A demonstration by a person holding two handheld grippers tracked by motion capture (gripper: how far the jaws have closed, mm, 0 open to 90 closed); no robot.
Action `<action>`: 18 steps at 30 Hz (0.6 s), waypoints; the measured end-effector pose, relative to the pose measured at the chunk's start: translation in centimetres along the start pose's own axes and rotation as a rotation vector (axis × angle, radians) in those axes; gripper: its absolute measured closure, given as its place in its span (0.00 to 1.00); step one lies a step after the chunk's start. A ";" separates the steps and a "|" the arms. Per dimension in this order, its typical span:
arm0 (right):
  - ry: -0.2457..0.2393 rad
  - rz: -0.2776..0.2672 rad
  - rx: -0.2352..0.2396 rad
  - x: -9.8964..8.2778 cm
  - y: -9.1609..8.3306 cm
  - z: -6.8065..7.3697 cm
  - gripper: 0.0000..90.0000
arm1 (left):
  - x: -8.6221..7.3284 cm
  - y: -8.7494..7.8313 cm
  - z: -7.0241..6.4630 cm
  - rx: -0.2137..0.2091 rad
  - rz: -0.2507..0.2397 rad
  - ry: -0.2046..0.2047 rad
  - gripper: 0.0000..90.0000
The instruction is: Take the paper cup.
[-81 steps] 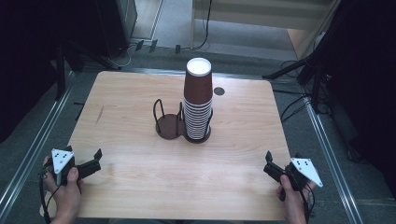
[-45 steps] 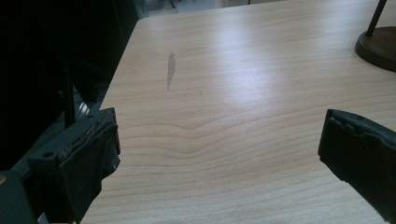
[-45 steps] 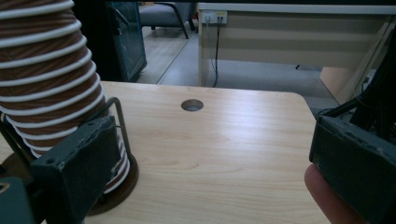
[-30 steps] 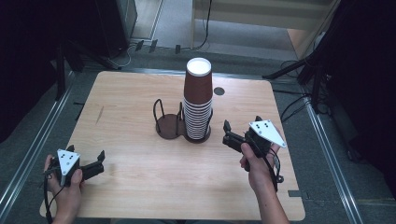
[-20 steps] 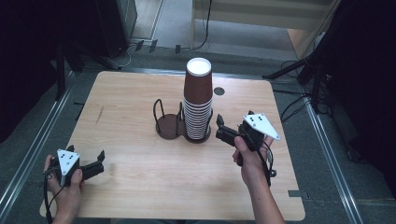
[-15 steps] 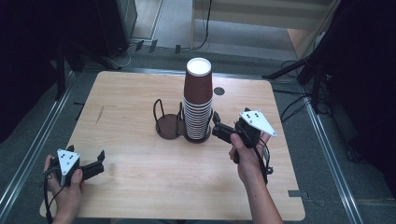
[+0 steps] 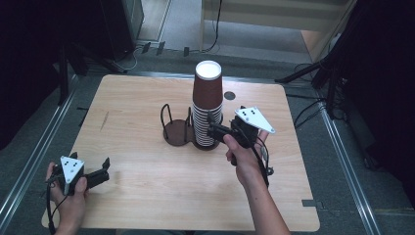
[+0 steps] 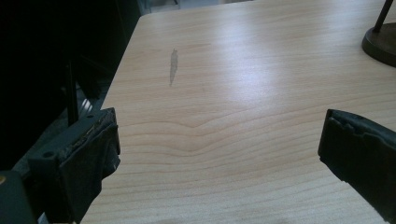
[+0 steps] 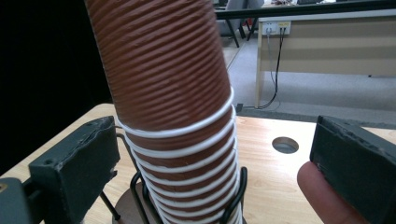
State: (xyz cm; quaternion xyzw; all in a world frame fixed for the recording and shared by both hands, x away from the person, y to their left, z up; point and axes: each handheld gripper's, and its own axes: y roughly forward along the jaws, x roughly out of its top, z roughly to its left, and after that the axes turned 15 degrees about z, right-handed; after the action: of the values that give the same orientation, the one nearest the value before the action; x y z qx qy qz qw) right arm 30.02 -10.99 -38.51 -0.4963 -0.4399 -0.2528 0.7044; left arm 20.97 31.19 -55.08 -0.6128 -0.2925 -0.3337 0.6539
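Note:
A tall stack of brown ribbed paper cups [image 7: 207,103] stands upside down in one ring of a black wire holder [image 7: 177,132] at the table's middle. My right gripper [image 7: 211,125] is open just right of the stack. In the right gripper view the stack [image 9: 168,70] rises between its two jaws, apart from both, with my right gripper [image 9: 212,140] open around it. Low in that view the holder's wire [image 9: 233,200] loops round the cups. My left gripper [image 7: 93,164] rests open at the table's front left, and my left gripper [image 8: 219,130] has only bare wood between its jaws.
The holder's second ring, left of the stack, is empty; its base [image 8: 383,42] shows far off in the left gripper view. A round hole [image 7: 229,95] in the wooden table [image 7: 147,196] lies behind the right gripper. Dark stands and cables surround the table.
My right gripper has travelled from the table's front right corner up and left to the cup stack, its jaws now on either side of it. The left gripper has barely shifted.

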 end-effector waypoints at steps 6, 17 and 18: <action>-0.003 -0.003 -0.003 0.7 0.7 0.9 0.01 | 0.0 0.0 0.0 -0.001 0.000 0.002 0.00; -0.017 0.008 -0.005 1.7 2.1 2.1 0.01 | 0.0 0.0 -0.1 0.013 0.002 0.001 0.00; -0.013 0.007 -0.002 1.8 2.3 2.1 0.01 | 0.0 0.0 -0.1 0.012 0.003 0.001 0.00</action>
State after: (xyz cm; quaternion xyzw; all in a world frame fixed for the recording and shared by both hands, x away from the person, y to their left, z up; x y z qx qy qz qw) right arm 31.88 -8.01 -37.79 -0.5002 -0.4425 -0.2477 0.7018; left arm 21.02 31.13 -55.09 -0.6089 -0.2934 -0.3312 0.6583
